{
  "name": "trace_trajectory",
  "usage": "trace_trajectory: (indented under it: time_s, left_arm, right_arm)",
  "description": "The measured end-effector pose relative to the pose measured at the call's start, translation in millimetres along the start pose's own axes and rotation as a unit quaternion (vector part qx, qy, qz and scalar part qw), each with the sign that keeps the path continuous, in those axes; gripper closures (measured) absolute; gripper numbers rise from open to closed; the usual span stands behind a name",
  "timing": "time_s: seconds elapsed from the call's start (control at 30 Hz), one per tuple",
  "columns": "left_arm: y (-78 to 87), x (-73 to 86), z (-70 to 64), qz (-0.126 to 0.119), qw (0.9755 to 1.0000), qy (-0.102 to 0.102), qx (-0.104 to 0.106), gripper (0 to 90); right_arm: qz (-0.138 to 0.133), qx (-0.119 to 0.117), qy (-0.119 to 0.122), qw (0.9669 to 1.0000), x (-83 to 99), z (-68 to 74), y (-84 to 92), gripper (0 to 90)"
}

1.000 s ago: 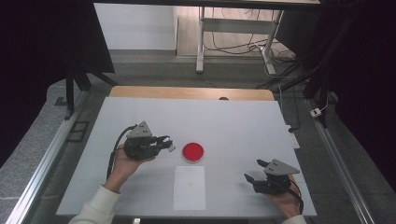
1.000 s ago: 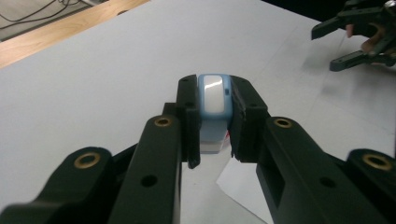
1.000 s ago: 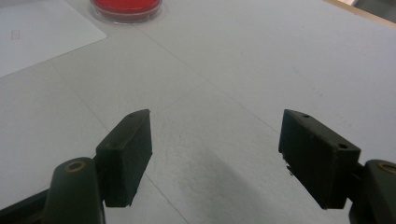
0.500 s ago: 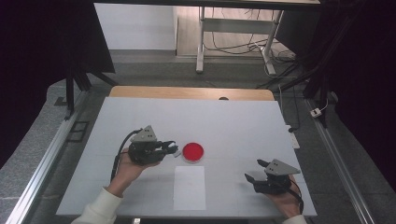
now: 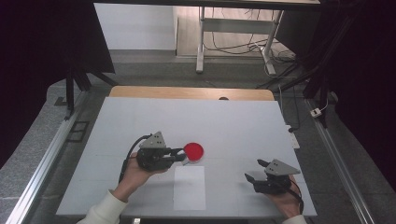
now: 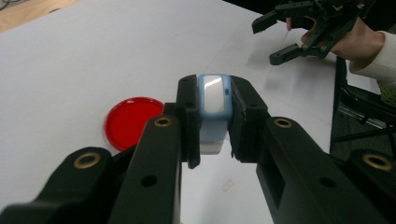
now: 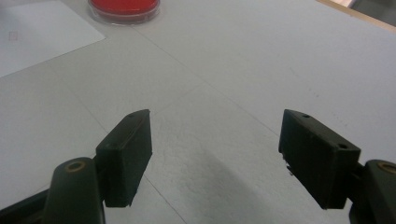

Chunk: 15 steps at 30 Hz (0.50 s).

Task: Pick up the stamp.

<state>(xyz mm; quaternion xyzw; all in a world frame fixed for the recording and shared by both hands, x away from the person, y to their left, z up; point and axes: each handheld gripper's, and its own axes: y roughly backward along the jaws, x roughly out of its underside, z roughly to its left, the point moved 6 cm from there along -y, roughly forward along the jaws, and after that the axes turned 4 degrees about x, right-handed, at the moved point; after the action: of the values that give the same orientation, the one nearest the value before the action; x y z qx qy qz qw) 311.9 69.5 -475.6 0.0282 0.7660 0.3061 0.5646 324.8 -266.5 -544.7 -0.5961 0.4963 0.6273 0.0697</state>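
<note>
Left tongs [image 6: 212, 121] around blue block [image 6: 214, 100].

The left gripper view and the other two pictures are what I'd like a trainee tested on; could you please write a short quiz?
1. What does the left gripper hold?
2. True or false: the right gripper is shut on the white sheet.
3. The red dish lies: A) on the sheet, B) on the table just beyond the sheet, C) in the right gripper.

Key:
1. A small light-blue block with a white face, clamped between its jaws.
2. False; its jaws stand wide apart with nothing between them.
3. B
</note>
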Motion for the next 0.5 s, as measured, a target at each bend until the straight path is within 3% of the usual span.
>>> trace_trajectory:
  time_s: [0.33,0.5]
  left_arm:
    - [-13.2,0.7,-13.7,0.011,0.9997,-0.006,0.022,75.5]
    - [-16.7,1.7,-15.4,0.015,0.9996,-0.006,0.022,75.6]
  right_arm:
    - [-0.001,0.0,0.001,1.0,-0.4,0.2,0.4,25.1]
    - [-0.002,0.001,0.002,1.0,-0.7,0.5,0.3,25.1]
